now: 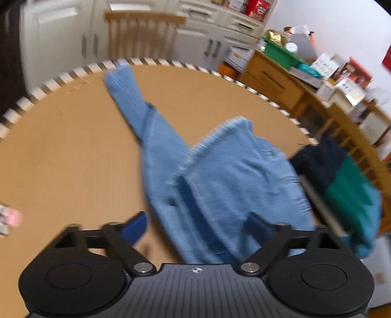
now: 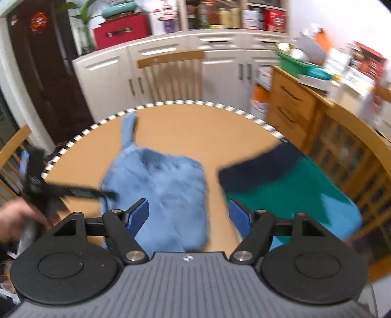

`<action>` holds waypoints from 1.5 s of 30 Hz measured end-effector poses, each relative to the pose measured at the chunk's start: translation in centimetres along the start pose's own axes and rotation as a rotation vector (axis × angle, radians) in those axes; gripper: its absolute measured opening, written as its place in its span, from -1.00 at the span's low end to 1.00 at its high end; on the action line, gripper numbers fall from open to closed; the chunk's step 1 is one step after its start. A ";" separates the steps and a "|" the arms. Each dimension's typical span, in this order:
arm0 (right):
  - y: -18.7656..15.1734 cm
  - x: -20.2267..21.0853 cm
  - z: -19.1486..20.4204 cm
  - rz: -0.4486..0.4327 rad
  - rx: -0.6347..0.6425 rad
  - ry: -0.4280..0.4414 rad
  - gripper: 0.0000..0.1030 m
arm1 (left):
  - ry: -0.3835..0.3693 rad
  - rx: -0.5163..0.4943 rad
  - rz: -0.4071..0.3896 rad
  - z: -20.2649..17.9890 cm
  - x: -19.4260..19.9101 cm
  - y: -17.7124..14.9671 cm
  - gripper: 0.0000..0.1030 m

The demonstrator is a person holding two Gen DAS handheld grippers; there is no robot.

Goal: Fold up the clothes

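Denim jeans (image 2: 161,188), long axis running away (leg end farthest), half-folded

Soft blue denim garment (image 2: 158,186); matt cardboard-brown table (image 2: 195,127); wooden chair (image 2: 171,73).

No text can be read in either view. The red box (image 1: 257,9) on the shelf and the boxes (image 1: 352,73) on the sideboard bear print, but blur leaves it illegible.
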State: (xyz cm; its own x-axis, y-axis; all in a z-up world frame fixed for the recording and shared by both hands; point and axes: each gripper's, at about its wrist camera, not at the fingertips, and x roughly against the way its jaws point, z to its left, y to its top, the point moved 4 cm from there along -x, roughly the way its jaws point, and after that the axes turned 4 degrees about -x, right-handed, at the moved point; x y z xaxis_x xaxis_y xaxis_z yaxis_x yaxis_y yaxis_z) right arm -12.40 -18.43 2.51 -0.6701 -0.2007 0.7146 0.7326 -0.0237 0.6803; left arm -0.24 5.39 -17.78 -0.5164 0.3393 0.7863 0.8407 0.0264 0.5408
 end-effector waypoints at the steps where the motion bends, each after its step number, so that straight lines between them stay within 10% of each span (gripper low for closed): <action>1: 0.7 -1.0 0.9 0.003 0.021 0.010 0.43 | -0.026 0.038 0.019 0.1 -0.8 -0.2 0.19; 3: 1.9 -2.2 2.6 0.009 0.066 0.027 0.43 | -0.111 0.080 0.017 -0.2 -1.4 -0.7 -0.48; 7: 4.5 -3.0 4.5 0.010 0.161 -0.014 0.44 | -0.124 -0.083 -0.097 -3.3 0.4 -1.1 -0.72; 17: 12.4 -2.9 3.7 -0.026 0.200 -0.145 0.69 | -0.455 -0.398 -0.176 -19.5 3.6 -4.5 -0.73; 23: 9.8 -8.0 -2.3 0.190 0.166 -0.310 0.71 | -0.475 -0.563 -0.120 -24.5 1.4 -9.5 -0.72; 28: 5.6 -10.4 -9.0 0.326 -0.097 -0.246 0.74 | -0.462 -0.567 -0.078 -25.0 -0.5 -10.5 -0.71; 33: 2.4 -12.8 -13.9 0.377 -0.405 -0.161 0.72 | -0.462 -0.589 -0.064 -24.3 -0.3 -9.6 -0.45; 41: -1.7 -15.3 -16.0 0.420 -0.788 0.122 0.42 | -0.433 -0.505 -0.079 -17.7 4.4 -5.7 0.71; 45: -1.2 -15.7 -14.9 0.387 -0.833 0.207 0.47 | -0.332 -0.361 -0.074 -13.4 4.2 -3.5 0.70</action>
State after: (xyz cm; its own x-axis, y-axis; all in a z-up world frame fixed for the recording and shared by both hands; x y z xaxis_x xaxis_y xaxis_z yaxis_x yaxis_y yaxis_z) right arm -0.96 -29.86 -11.94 -0.3860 -0.5099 0.7688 0.8032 -0.5957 0.0081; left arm -7.54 -5.86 -12.38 -0.4434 0.6315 0.6361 0.6638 -0.2456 0.7064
